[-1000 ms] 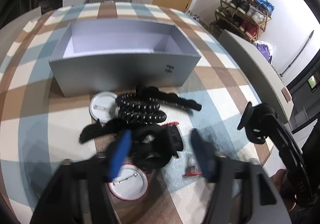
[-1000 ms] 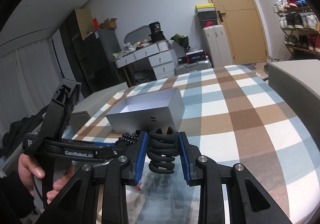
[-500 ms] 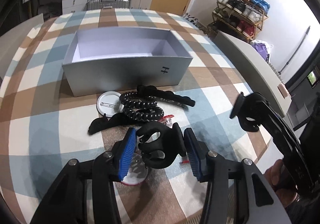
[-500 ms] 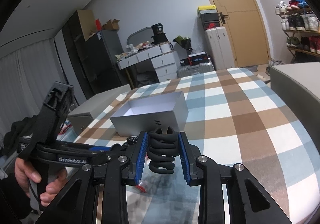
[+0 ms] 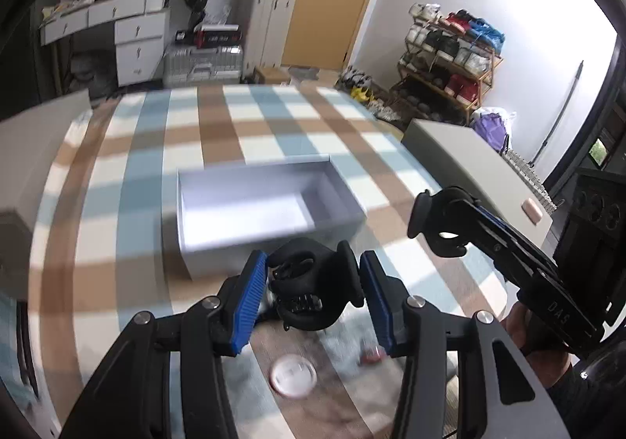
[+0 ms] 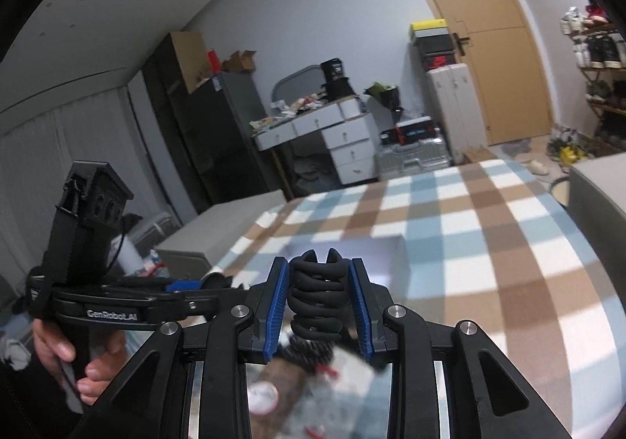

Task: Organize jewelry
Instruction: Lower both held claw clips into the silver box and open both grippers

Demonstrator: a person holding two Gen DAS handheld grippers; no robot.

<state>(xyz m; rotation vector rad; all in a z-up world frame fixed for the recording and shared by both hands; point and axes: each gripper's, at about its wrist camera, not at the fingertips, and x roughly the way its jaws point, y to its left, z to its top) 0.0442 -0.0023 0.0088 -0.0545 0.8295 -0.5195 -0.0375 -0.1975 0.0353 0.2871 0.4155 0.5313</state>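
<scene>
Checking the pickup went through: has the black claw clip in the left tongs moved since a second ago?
Yes. The black claw clip, gripped by the left tongs, has been lifted off the pile, now level with the grey box front wall.

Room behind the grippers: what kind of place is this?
Likely a lived-in home room, perhaps a bedroom: a shoe rack full of shoes, a white drawer desk piled with clutter, suitcases by the wooden door.

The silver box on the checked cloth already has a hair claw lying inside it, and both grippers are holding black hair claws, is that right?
Not quite. In the left wrist view the silver box is empty. The left gripper and right gripper each hold a black hair claw above the checked cloth.
</scene>
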